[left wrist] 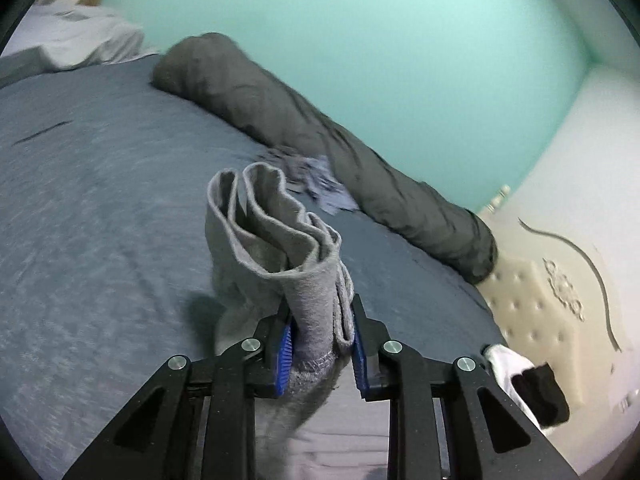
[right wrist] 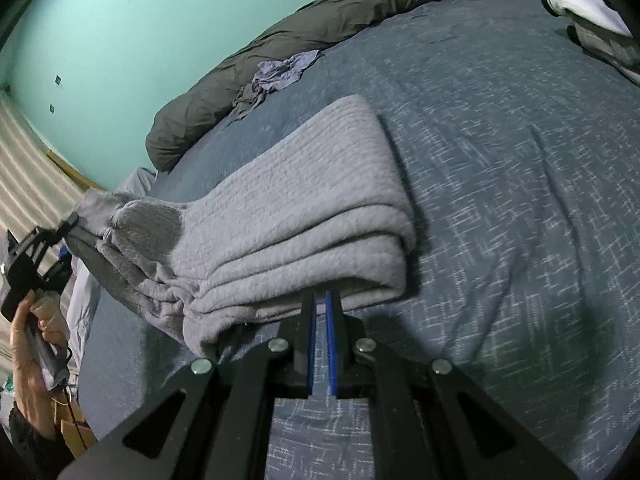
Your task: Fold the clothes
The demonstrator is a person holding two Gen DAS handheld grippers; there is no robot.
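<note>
A grey knitted garment (left wrist: 272, 232), folded into several layers, is clamped between the blue pads of my left gripper (left wrist: 320, 308), which is shut on one end of it and holds it above the bed. In the right wrist view the same garment (right wrist: 304, 200) stretches from the left gripper (right wrist: 68, 224) at the far left, held by a person's hand (right wrist: 32, 352), down to my right gripper (right wrist: 324, 294). The right gripper's jaws are shut. Its tips touch the bottom fold; whether a layer is pinched is hidden.
The blue-grey bedcover (right wrist: 500, 200) lies under everything. A dark rolled duvet (left wrist: 320, 132) runs along the turquoise wall, with a crumpled blue cloth (left wrist: 320, 184) beside it. White clothes (right wrist: 588, 4) lie at a far corner. A padded cream headboard (left wrist: 532, 300) stands to the right.
</note>
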